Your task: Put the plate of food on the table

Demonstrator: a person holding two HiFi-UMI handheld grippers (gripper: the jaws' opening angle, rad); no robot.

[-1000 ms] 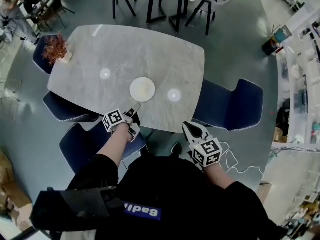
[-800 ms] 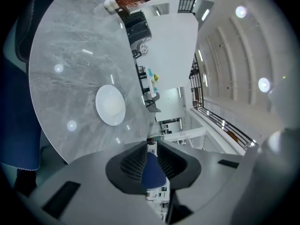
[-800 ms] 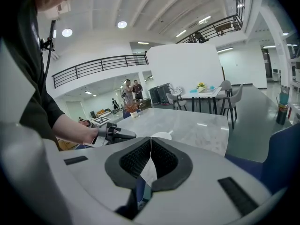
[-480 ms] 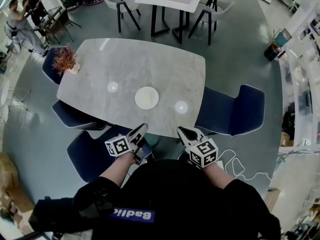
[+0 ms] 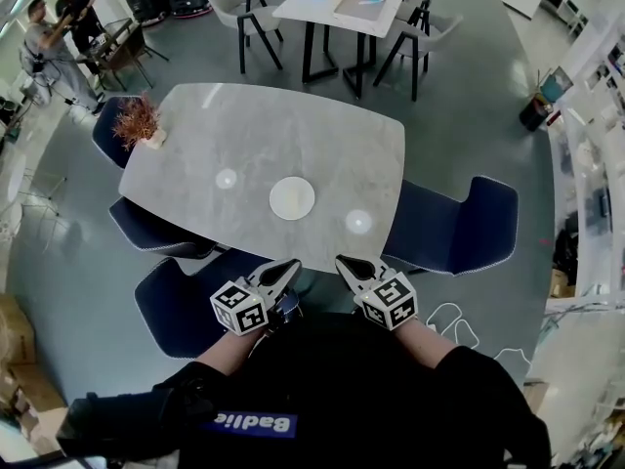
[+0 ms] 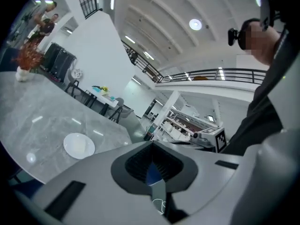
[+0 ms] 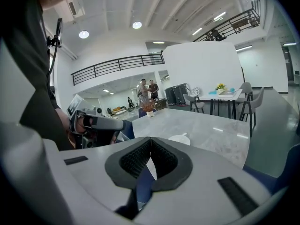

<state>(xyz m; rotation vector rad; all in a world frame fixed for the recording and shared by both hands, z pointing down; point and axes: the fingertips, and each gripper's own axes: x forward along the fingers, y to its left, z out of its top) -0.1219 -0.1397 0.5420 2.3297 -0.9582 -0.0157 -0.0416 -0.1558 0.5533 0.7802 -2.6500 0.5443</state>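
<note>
A white round plate lies on the grey marble table, a little in from its near edge; I cannot make out any food on it. Both grippers hang close to my body, off the table's near edge and apart from the plate. My left gripper is shut and holds nothing; its own view has the plate out ahead to the left. My right gripper is also shut and holds nothing, with the plate beyond its closed jaws.
Navy chairs stand at the table's right and near left. A vase with reddish dried plants sits on the far left corner. Another table with chairs stands behind, and people are at the far left.
Both grippers have drawn back from the table edge toward my body and closer together. The view has pulled back from the table. The plate has stayed in place.
</note>
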